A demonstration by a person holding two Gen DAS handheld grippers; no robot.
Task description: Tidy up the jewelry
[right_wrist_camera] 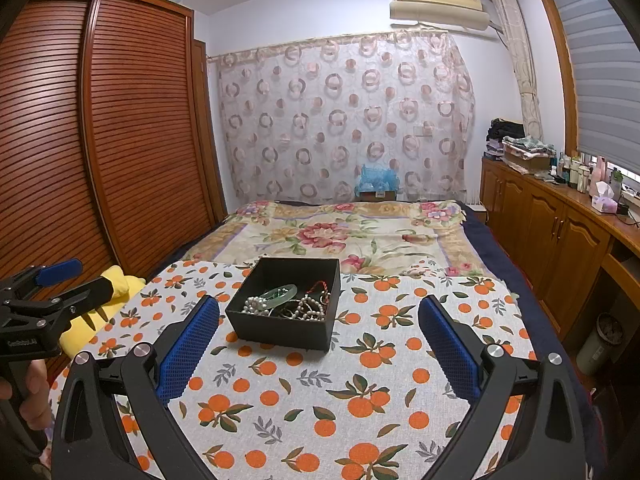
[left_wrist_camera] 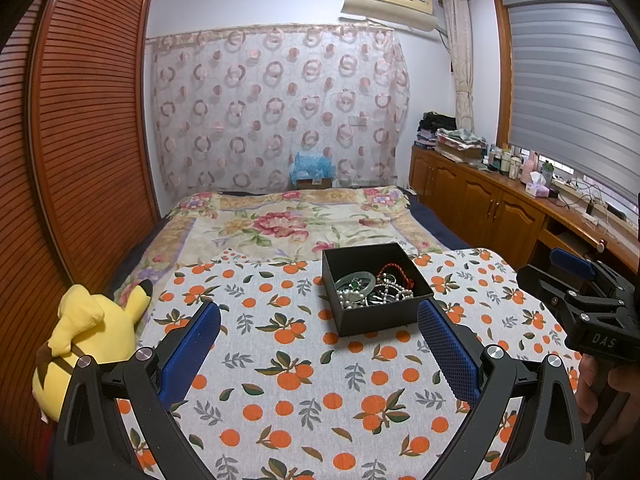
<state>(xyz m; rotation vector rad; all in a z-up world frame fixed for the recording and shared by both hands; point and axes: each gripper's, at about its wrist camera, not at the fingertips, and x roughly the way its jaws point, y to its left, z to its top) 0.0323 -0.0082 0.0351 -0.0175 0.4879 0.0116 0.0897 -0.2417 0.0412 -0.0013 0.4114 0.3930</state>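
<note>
A black open box (left_wrist_camera: 374, 314) stands on the orange-print cloth (left_wrist_camera: 300, 380) on the bed. It holds a green jade bangle (left_wrist_camera: 355, 281), white pearl strands (left_wrist_camera: 352, 300) and a red cord (left_wrist_camera: 394, 270). My left gripper (left_wrist_camera: 320, 316) is open and empty, just short of the box. In the right wrist view the box (right_wrist_camera: 280, 330) sits ahead and slightly left, with the bangle (right_wrist_camera: 280, 294), pearls (right_wrist_camera: 256, 304) and red cord (right_wrist_camera: 322, 290) inside. My right gripper (right_wrist_camera: 319, 312) is open and empty, just short of the box. Each gripper shows at the other view's edge.
A yellow plush toy (left_wrist_camera: 88, 344) lies at the cloth's left edge. A floral blanket (left_wrist_camera: 288, 220) covers the bed beyond. A wooden louvred wardrobe (left_wrist_camera: 80, 140) stands left. Wooden cabinets (left_wrist_camera: 480, 204) with bottles and folded clothes line the right wall.
</note>
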